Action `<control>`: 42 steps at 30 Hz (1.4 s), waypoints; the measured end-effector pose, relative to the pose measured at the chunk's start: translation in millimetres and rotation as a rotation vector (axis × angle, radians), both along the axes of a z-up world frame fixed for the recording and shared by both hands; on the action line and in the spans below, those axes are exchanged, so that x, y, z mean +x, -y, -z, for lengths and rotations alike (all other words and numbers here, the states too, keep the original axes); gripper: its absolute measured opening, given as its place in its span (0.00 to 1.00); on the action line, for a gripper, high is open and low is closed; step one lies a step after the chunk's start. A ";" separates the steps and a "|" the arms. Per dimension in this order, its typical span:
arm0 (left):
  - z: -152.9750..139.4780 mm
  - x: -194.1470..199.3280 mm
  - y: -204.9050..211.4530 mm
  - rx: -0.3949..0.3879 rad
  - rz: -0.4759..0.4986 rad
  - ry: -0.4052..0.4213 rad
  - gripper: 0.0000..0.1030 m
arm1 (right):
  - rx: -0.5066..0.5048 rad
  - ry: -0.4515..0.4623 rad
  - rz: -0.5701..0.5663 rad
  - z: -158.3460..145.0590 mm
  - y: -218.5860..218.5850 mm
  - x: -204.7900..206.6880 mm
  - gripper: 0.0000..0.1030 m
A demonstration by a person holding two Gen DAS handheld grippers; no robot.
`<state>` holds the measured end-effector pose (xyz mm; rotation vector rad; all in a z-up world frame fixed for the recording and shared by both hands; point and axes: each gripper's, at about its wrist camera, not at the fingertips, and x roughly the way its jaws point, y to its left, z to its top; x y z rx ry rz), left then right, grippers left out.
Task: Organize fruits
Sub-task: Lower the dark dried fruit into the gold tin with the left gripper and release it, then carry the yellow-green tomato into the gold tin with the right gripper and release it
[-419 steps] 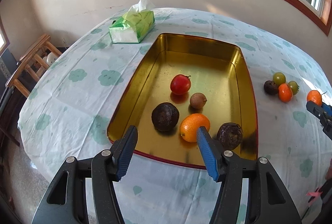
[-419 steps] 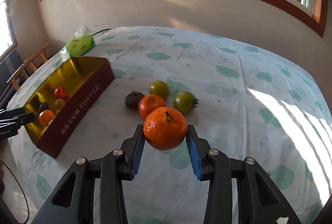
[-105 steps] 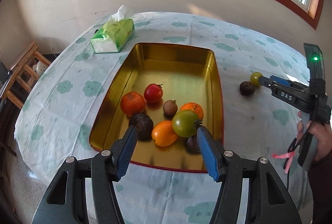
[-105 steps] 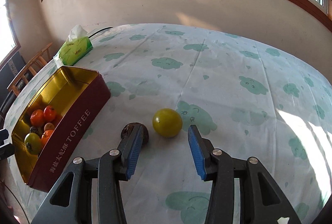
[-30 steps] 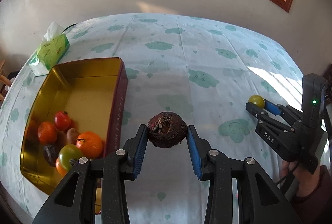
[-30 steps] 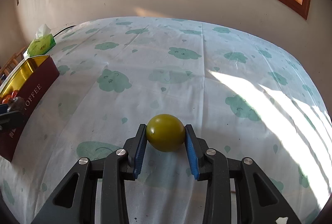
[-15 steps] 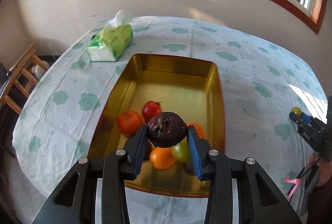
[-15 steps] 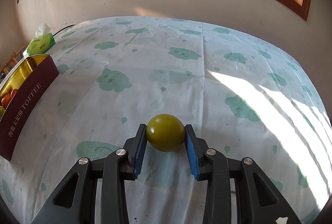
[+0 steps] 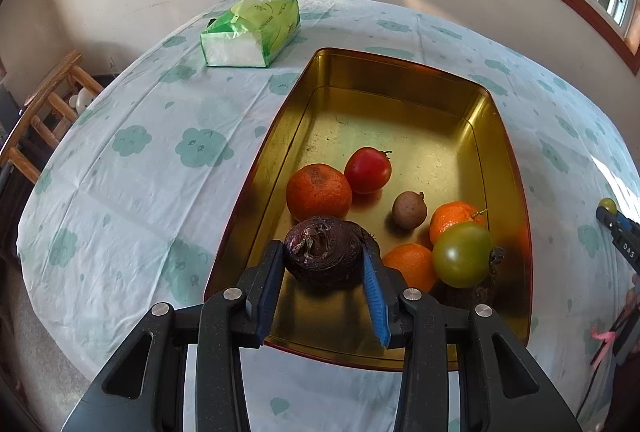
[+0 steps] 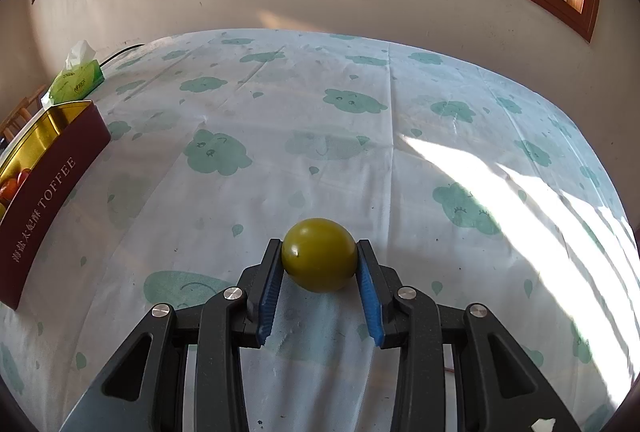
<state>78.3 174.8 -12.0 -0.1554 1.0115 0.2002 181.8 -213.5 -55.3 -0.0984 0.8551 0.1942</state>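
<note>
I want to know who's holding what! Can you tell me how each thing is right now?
left gripper: shut on the dark wrinkly fruit, over the tin.
right gripper: shut on the yellow-green fruit.
gold tin: open, several fruits inside.
tissue box: open, tissue sticking up.

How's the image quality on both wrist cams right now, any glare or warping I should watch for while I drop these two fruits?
Left wrist view: sharp, strong fisheye bending of the gold tin, whose floor mirrors the fruit; the dark wrinkled fruit is evenly lit. Right wrist view: a blown-out sun patch on the tablecloth right of the yellow-green fruit, which stays clearly readable.
</note>
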 end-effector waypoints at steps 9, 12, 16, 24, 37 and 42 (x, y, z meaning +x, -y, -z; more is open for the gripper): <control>0.6 -0.3 0.3 0.001 0.017 0.011 0.39 | -0.006 -0.003 0.001 0.5 -0.8 0.9 0.32; 0.3 -2.2 1.8 0.012 0.023 0.011 0.39 | 0.004 0.011 -0.008 -1.5 -0.4 -1.0 0.32; 0.8 -4.3 5.2 0.036 0.037 0.013 0.42 | 0.003 0.011 -0.004 -3.3 -2.8 -4.8 0.32; -0.6 -14.4 -0.9 0.015 0.013 0.032 0.44 | 0.086 0.045 -0.137 -41.1 -51.3 -29.7 0.32; -28.3 -56.7 -29.8 0.039 -0.047 0.094 0.55 | 0.183 0.006 -0.606 -72.0 -214.2 -91.6 0.32; -31.8 -66.6 -35.5 0.062 -0.057 0.096 0.55 | 0.149 -0.030 -0.663 -62.5 -237.4 -104.6 0.32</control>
